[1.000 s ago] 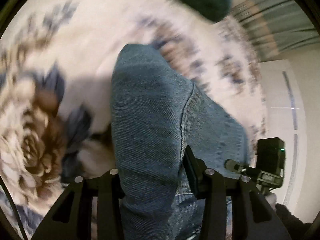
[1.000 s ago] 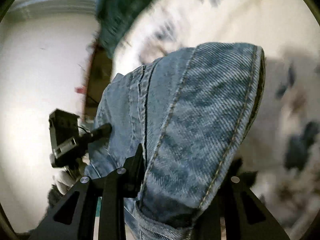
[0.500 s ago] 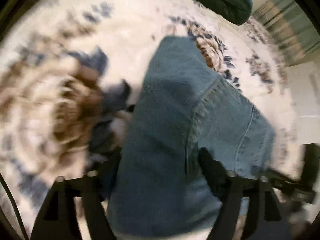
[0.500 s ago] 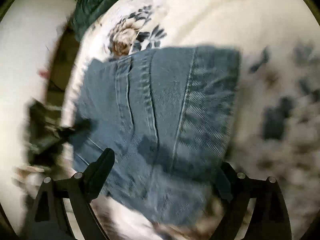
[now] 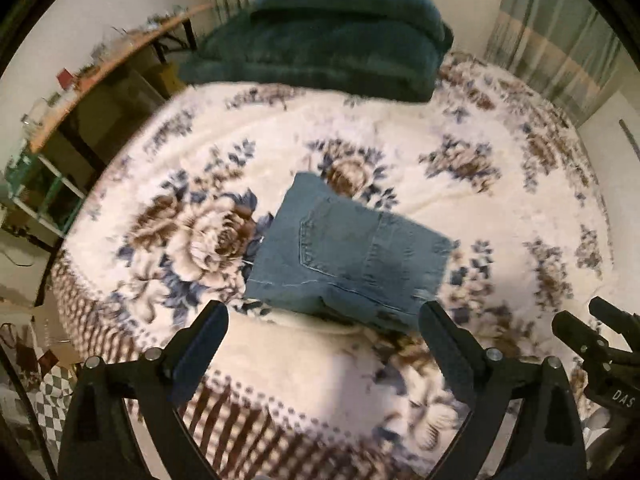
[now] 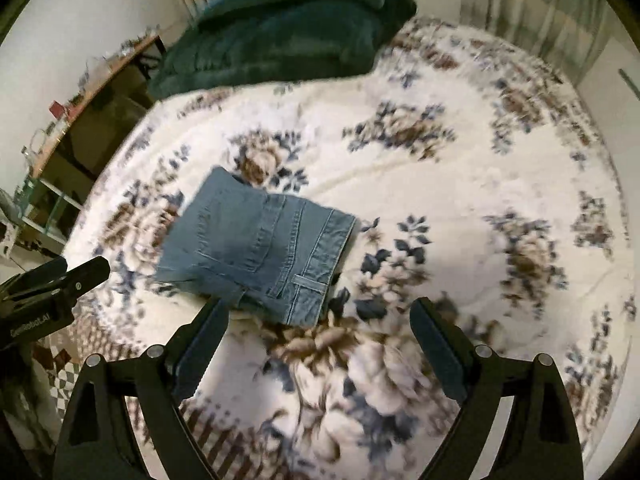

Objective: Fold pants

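The blue denim pants (image 5: 344, 252) lie folded into a compact rectangle on the floral bedspread (image 5: 460, 208), a back pocket facing up. They also show in the right wrist view (image 6: 256, 244), left of centre. My left gripper (image 5: 322, 320) is open and empty, held back above the near edge of the pants. My right gripper (image 6: 318, 318) is open and empty, just in front of the pants' near right corner. The right gripper's body shows at the left wrist view's right edge (image 5: 600, 352), and the left gripper shows at the right wrist view's left edge (image 6: 44, 292).
A folded dark green blanket (image 5: 328, 40) lies at the head of the bed. A wooden shelf (image 5: 100, 64) with small items stands to the left of the bed. Curtains (image 5: 560, 40) hang at the far right. Checkered floor (image 5: 52, 400) shows at the lower left.
Both grippers let go of the pants, opened wide, and pulled back and up from the bed. The pants now lie flat and folded on the bedspread.
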Tool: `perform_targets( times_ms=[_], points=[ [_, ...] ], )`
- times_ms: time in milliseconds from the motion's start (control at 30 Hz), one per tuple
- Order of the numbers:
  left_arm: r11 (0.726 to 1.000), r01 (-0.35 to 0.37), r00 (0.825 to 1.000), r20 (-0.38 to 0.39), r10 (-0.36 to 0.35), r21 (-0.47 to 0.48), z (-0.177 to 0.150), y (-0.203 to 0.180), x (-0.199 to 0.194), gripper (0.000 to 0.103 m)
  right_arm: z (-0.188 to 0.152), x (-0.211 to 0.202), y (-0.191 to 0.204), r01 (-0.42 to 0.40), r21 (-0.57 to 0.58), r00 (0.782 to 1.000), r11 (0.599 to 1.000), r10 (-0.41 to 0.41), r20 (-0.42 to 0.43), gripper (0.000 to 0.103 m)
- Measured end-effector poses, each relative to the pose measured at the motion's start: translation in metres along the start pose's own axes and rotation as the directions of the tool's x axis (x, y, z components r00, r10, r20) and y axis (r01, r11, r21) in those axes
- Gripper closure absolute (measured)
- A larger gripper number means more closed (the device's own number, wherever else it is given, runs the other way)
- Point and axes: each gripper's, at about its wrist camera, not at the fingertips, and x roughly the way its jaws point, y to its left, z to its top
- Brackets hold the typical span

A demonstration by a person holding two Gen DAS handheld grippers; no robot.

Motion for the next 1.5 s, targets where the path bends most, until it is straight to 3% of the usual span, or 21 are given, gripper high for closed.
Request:
perform_targets(
  times_ms=[267, 800, 1200, 1500],
  points=[
    [0.999, -0.054, 0.992, 0.116, 0.055, -0.004, -0.028, -0.041, -0.141, 0.006, -0.018, -0.158, -0.004, -0.013, -0.058, 0.995, 0.998, 0.018, 0.1, 0.009],
    [0.982, -0.086, 0.972, 0.203, 0.12, -0.168, -0.121, -0.073, -0.313, 0.006, -0.09, -0.374, -0.004, -0.069, -0.236, 0.972, 0.969, 0.119, 0.204, 0.008],
    [0.973, -0.158, 0.933, 0.299, 0.202, -0.165, -0.152, -0.073, -0.399, 0.006, -0.136, -0.5, 0.013, -0.048, -0.259, 0.945, 0.965, 0.128, 0.3, 0.008],
    [0.98, -0.124, 0.938, 0.302, 0.167, -0.158, -0.155, -0.071, -0.404, 0.005, -0.152, -0.534, 0.018, -0.048, -0.254, 0.941, 0.966, 0.129, 0.314, 0.005]
  ],
)
